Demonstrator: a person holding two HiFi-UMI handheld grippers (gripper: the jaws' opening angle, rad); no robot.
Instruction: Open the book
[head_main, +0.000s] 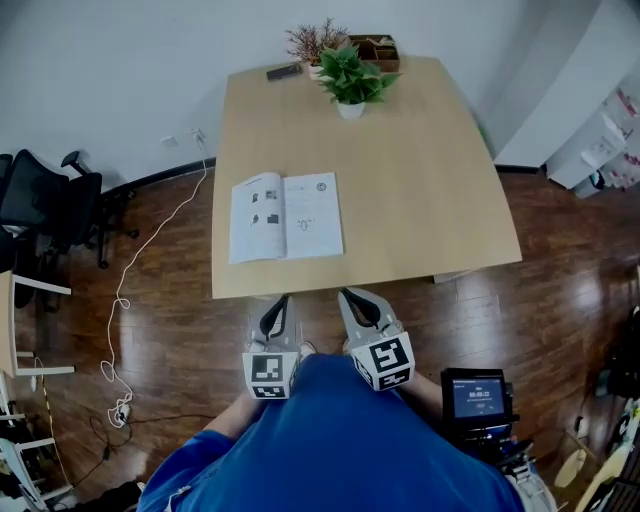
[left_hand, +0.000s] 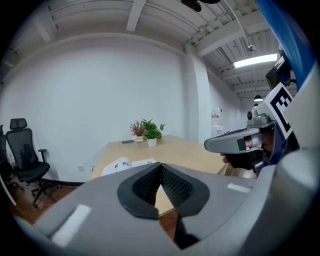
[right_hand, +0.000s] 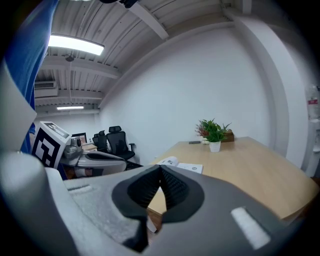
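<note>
Table (head_main: 420, 200) carrying the book (head_main: 286, 216), lying open near its front-left corner (pages up). Left gripper (head_main: 278, 303) and right gripper (head_main: 350, 297): jaws closed, empty, just off the front edge, touching nothing.

Blue shirt (head_main: 330, 440); grey left tongs (head_main: 281, 299), right tongs (head_main: 346, 293), black ribbed pads (left_hand: 147, 187).

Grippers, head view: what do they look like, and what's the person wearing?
The left gripper and right gripper are alike: light grey shells tapering to a point, with black inserts. Each has a white cube with black square markers at the back. The fingers have a black ribbed lining. The person wears a blue top.
</note>
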